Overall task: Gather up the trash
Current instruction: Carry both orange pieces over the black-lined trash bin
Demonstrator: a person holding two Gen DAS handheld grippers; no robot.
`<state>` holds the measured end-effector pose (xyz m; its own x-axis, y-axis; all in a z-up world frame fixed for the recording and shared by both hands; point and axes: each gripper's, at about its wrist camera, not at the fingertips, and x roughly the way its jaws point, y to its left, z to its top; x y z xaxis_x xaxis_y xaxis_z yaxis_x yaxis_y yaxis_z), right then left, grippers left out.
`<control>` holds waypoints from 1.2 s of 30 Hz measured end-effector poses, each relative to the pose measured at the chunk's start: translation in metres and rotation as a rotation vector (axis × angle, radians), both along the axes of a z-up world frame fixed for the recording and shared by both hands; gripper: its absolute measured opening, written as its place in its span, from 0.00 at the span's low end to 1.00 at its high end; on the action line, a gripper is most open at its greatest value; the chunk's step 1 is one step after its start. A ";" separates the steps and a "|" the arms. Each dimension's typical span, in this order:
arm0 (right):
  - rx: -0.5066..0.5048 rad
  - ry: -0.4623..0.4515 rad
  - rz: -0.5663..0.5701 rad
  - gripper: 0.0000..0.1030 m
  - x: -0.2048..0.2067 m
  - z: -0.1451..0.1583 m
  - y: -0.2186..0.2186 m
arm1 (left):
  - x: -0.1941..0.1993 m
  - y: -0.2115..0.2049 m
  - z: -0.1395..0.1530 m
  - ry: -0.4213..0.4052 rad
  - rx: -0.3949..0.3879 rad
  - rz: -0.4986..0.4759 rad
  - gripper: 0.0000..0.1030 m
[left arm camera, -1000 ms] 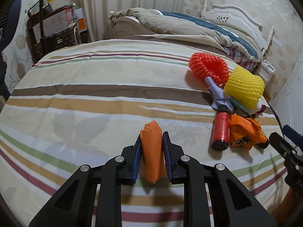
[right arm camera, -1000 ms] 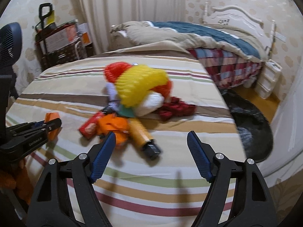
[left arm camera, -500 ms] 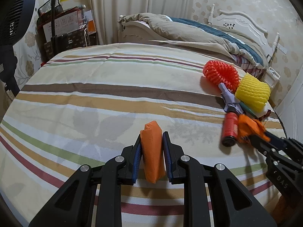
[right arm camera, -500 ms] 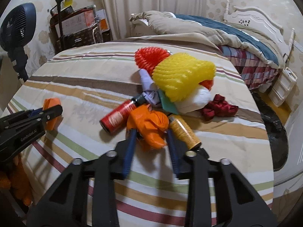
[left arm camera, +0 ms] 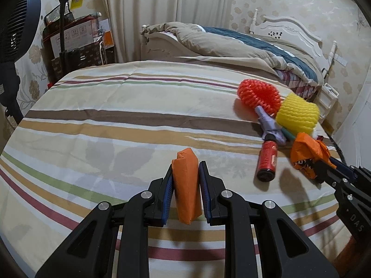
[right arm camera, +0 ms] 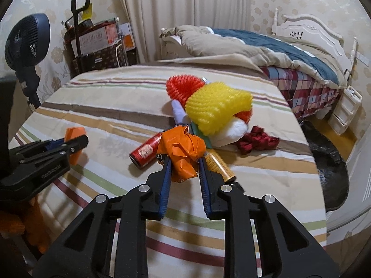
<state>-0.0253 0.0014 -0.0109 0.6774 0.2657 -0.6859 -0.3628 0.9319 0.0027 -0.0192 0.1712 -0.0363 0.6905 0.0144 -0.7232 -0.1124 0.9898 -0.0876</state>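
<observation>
The left gripper (left arm camera: 186, 180) is pressed together on a folded orange bag (left arm camera: 186, 185), a smooth, flat packet standing upright between the blue ribbed pads, over the striped sheet (left arm camera: 116, 120) near its front edge. The right gripper (right arm camera: 184, 162) is clamped on a crumpled orange wrapper (right arm camera: 182, 153), a creased plastic piece with dark print, at the front of the trash pile toward the sheet's right edge.

Touching the wrapper on its left, one red cylindrical can (right arm camera: 145, 150) lies on its side with its dark end toward the front edge. On the wrapper's right, one gold ribbed cylinder (right arm camera: 219, 164) lies just beside the right pad. Behind the wrapper two foam mesh sleeves are stacked: one yellow (right arm camera: 216, 107) resting on top, one red (right arm camera: 183, 86) behind it, both soft and netted. A pale lilac folded piece (right arm camera: 178, 113) and a white lump (right arm camera: 233, 131) are wedged beneath the yellow sleeve, and a thin green edge is seen between them. One dark red crumpled scrap (right arm camera: 256, 141) lies apart, closer to the right edge.

Past the sheet's far edge a second bed with a rumpled beige and blue quilt (left arm camera: 231, 44) is seen, with a white carved headboard (left arm camera: 294, 31). At the far left corner a stacked cart (left arm camera: 76, 46) and a dark fan (right arm camera: 29, 40) are placed against the wall, with pleated curtains (left arm camera: 162, 11) hung behind.
</observation>
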 end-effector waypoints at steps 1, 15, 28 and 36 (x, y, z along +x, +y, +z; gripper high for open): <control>0.005 -0.009 -0.006 0.22 -0.002 0.004 -0.003 | -0.001 -0.003 0.003 -0.006 -0.003 -0.007 0.23; 0.033 -0.100 -0.189 0.22 0.002 0.030 -0.079 | 0.010 -0.069 0.034 -0.075 -0.032 -0.159 0.23; 0.033 -0.107 -0.418 0.22 0.035 0.020 -0.179 | 0.047 -0.170 0.043 -0.110 -0.016 -0.348 0.23; 0.048 -0.092 -0.502 0.22 0.063 0.008 -0.227 | 0.084 -0.229 0.037 -0.094 -0.012 -0.428 0.23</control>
